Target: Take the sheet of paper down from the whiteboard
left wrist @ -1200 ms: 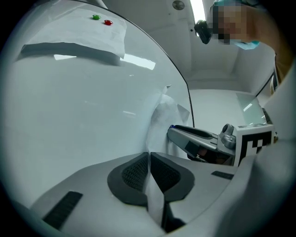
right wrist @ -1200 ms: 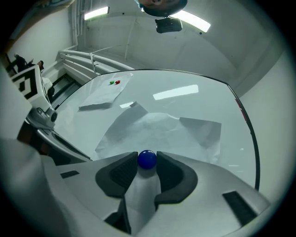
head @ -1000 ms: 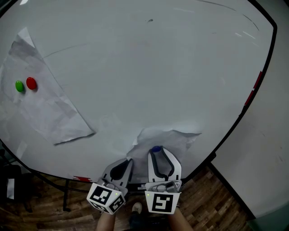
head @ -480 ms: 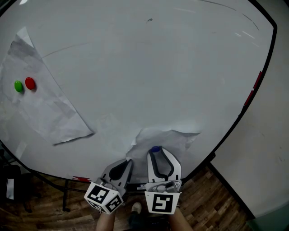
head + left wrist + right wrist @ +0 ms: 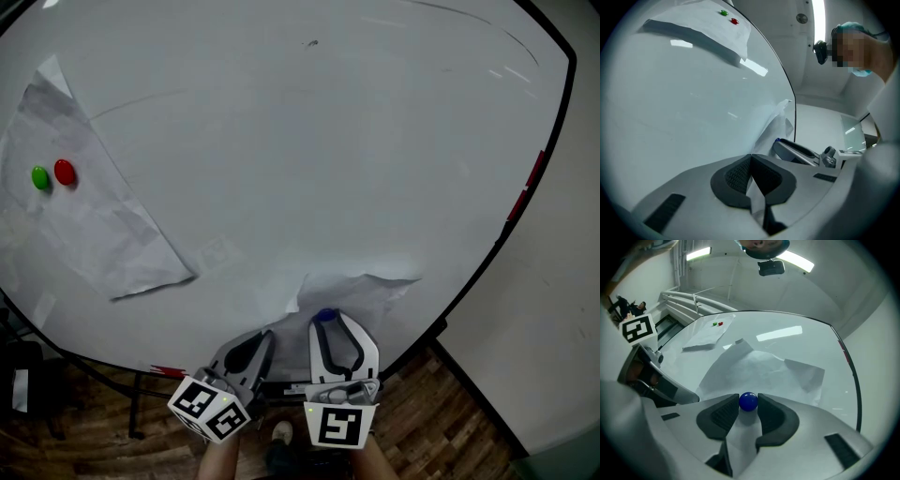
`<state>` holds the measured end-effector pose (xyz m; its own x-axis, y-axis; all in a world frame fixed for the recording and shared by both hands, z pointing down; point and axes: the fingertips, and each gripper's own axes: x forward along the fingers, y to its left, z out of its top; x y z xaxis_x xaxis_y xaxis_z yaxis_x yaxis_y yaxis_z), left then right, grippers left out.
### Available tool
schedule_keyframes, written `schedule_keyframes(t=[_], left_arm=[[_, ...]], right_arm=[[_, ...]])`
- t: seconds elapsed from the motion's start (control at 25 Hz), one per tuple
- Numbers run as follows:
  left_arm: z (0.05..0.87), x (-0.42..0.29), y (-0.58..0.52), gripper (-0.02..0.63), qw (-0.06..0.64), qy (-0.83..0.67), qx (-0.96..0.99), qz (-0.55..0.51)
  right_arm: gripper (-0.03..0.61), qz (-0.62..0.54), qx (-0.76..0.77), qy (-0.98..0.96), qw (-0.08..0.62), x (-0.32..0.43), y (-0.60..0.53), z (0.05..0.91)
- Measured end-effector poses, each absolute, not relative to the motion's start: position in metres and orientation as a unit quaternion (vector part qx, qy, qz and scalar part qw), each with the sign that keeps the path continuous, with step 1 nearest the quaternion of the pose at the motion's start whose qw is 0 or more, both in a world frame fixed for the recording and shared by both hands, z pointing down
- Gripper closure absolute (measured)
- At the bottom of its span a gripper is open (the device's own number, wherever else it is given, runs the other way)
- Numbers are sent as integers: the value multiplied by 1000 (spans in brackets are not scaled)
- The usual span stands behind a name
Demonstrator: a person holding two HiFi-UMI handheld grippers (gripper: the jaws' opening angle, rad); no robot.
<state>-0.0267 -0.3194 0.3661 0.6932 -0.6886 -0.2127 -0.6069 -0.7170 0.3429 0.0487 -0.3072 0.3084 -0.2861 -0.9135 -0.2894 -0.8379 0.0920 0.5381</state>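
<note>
A crumpled sheet of paper [image 5: 361,292] lies against the whiteboard [image 5: 309,159] near its lower edge. A blue ball magnet [image 5: 325,316] sits on the sheet's lower part, and my right gripper [image 5: 326,321] is shut on it. In the right gripper view the blue magnet [image 5: 748,401] is pinched between both pads, with the paper [image 5: 759,369] spread beyond. My left gripper [image 5: 269,335] is just left of it, shut on the sheet's left edge. In the left gripper view a strip of paper [image 5: 776,126] runs down between the closed pads [image 5: 740,176].
A second sheet [image 5: 84,216] hangs at the board's left under a green magnet [image 5: 40,178] and a red magnet [image 5: 64,172]. The board's black rim [image 5: 525,202] runs down the right side. Wooden floor [image 5: 441,412] and the board's stand [image 5: 136,403] lie below.
My left gripper has rolled a little; its marker cube shows a different tilt. The sheet's lower left edge has drawn in slightly to the right. The right gripper has kept its place on the magnet.
</note>
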Motion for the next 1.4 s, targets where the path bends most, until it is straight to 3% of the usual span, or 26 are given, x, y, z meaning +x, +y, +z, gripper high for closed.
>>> schedule_keyframes(t=[1.4], left_arm=[[382, -78, -292, 590, 183, -396, 876, -206]], right_arm=[[442, -312, 578, -751, 57, 58, -283, 319]])
